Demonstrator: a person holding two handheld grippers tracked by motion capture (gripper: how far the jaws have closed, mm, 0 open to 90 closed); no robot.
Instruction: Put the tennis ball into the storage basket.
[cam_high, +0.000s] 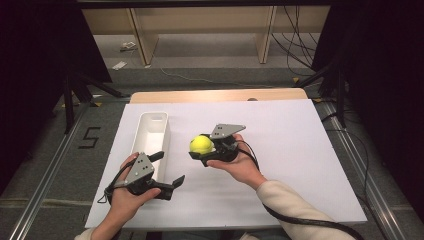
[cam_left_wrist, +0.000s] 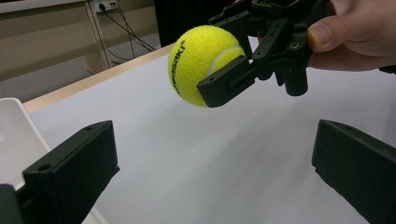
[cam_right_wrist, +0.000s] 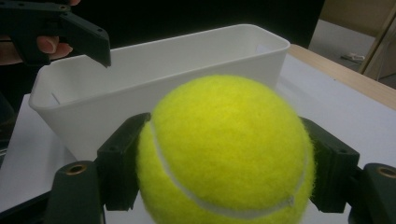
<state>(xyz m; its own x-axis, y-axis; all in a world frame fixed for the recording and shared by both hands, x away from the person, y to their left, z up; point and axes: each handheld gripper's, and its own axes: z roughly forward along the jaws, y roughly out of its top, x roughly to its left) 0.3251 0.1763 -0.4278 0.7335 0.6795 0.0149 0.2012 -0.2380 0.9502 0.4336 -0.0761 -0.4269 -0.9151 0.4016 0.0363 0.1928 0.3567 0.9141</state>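
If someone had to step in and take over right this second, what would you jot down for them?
Right gripper: shut on the tennis ball, held up off the table, just right of the white bin.
Left gripper: open, holding nothing, near the bin's close end.
Done: ball picked up.
Left: the bin looks empty, so the ball probably goes in there; carry it over the bin and open the jaws. Keep the left gripper out of the way.
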